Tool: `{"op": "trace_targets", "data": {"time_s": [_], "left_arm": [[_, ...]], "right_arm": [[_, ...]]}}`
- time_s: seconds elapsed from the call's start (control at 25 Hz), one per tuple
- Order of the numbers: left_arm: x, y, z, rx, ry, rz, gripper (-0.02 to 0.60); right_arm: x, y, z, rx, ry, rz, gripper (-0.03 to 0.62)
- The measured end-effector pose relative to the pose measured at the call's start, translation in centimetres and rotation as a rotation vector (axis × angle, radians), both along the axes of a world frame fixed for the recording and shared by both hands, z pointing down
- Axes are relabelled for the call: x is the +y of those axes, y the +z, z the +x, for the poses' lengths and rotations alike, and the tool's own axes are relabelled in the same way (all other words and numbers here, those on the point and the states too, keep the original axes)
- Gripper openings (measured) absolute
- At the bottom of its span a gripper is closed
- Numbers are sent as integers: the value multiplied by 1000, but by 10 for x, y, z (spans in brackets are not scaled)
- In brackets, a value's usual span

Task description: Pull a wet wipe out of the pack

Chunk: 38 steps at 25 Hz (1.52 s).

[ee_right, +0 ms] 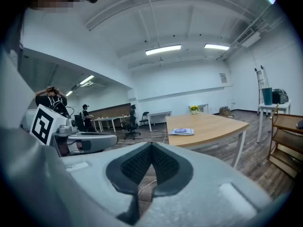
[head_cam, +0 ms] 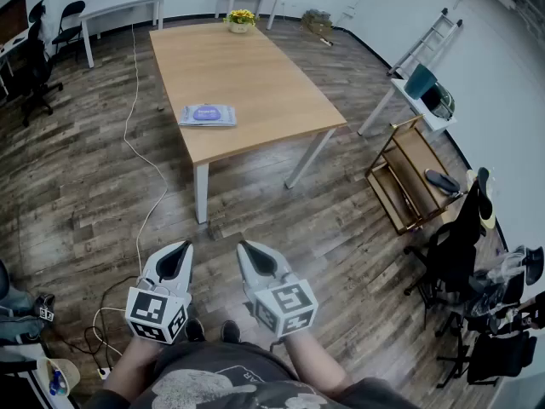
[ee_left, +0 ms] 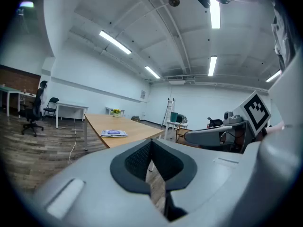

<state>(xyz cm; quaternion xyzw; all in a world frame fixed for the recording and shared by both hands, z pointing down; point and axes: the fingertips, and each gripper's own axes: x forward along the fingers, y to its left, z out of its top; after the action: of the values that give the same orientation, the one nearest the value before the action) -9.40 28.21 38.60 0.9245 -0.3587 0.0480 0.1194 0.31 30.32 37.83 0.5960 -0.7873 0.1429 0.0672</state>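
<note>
Distance is the first trouble: the pack (head_cam: pixel 208 115) lies flat by the tabletop's (head_cam: pixel 255 66) left edge, not far from the near-left corner, and I stand well back from it on the floor. My left claw (head_cam: pixel 176 261) and my right claw (head_cam: pixel 255 258) are both clenched on nothing and hang in front of me over the boards. Going in, I reckon the white cable (head_cam: pixel 136 156) is the likeliest snag, since it trails across the floor along the left side of the table, right where I would stand to reach the pack. The leg (head_cam: pixel 201 192) under that corner is another thing to knock. At the pack, a light flat packet so close to the edge may well slide or lift whole when one claw tugs a wipe, and go over the side unless the other claw pins it. I cannot tell whether its purple flap is open. Flowers (head_cam: pixel 241 20) sit at the far edge, well clear. A ladder (head_cam: pixel 426 41), a wooden rack (head_cam: pixel 409 177) and chairs (head_cam: pixel 460 245) crowd the right side, apart from my path.
</note>
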Motion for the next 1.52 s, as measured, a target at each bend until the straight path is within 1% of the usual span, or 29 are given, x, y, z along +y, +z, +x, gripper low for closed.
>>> {"op": "trace_targets", "data": {"time_s": [0.24, 0.56, 0.64, 0.76, 0.92, 1.04, 1.2, 1.36, 1.4, 1.52], "left_arm": [[3, 1, -1, -7, 10, 1, 18], [7, 5, 4, -15, 33, -4, 18], [7, 8, 1, -12, 30, -14, 18], [9, 9, -4, 26, 30, -45, 18], [6, 11, -5, 26, 38, -45, 18], [0, 12, -10, 23, 40, -40, 18], [-10, 13, -22, 29, 48, -37, 18], [-26, 17, -40, 22, 41, -37, 18], [-29, 19, -44, 19, 40, -38, 18], [-38, 24, -51, 9, 34, -45, 18]], "right_arm": [[5, 7, -7, 6, -30, 1, -8], [9, 10, 1, 12, 3, -5, -8], [10, 12, 6, -13, 40, -9, -9], [12, 15, 13, -66, 85, -17, -8], [11, 9, 18, -111, 107, 21, -8], [4, 6, 13, -151, 107, 39, -8], [-11, 9, 3, -125, 105, 47, -8], [-22, 16, -4, -47, 143, 69, -8], [-23, 19, -5, -43, 157, 63, -8], [-27, 24, -9, -77, 188, 48, -8]]}}
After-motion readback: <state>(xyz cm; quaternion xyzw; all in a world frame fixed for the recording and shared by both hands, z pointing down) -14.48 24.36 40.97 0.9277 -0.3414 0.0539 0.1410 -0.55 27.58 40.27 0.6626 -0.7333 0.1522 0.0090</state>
